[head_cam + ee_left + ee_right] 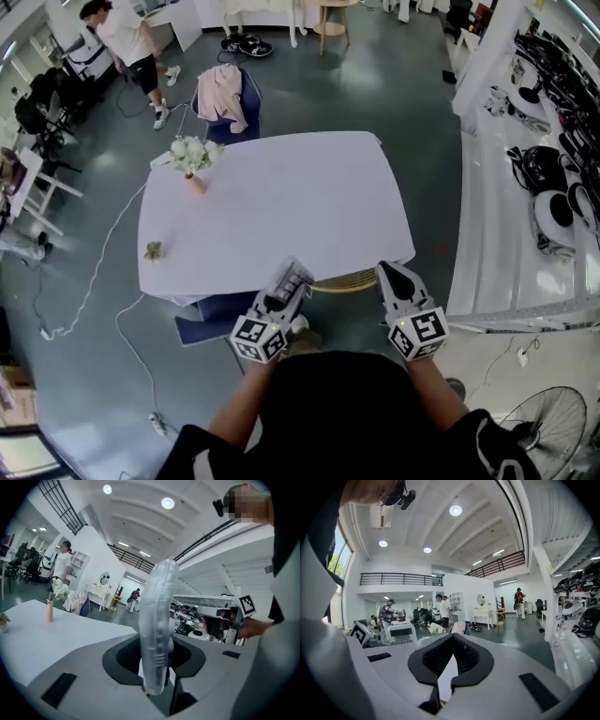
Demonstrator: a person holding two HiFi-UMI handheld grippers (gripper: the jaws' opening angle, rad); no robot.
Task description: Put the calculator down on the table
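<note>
The calculator (292, 279), a pale grey slab, is held by my left gripper (287, 289) just off the near edge of the white-clothed table (281, 206). In the left gripper view the calculator (157, 620) stands edge-on between the jaws, which press on its lower end. My right gripper (391, 273) hovers beside it to the right, also short of the table's front edge. Its jaws (452, 640) meet at the tips with nothing between them. Each gripper shows in the other's view: the right gripper (220, 623) and the left gripper (396, 632).
A pink vase of white flowers (192, 161) stands at the table's far left corner, a small sprig (153, 250) near its left edge. A yellow stool (345, 280) and a blue chair (217, 311) sit under the near edge. White shelving (497, 234) runs along the right. A person (131, 47) walks at the back left.
</note>
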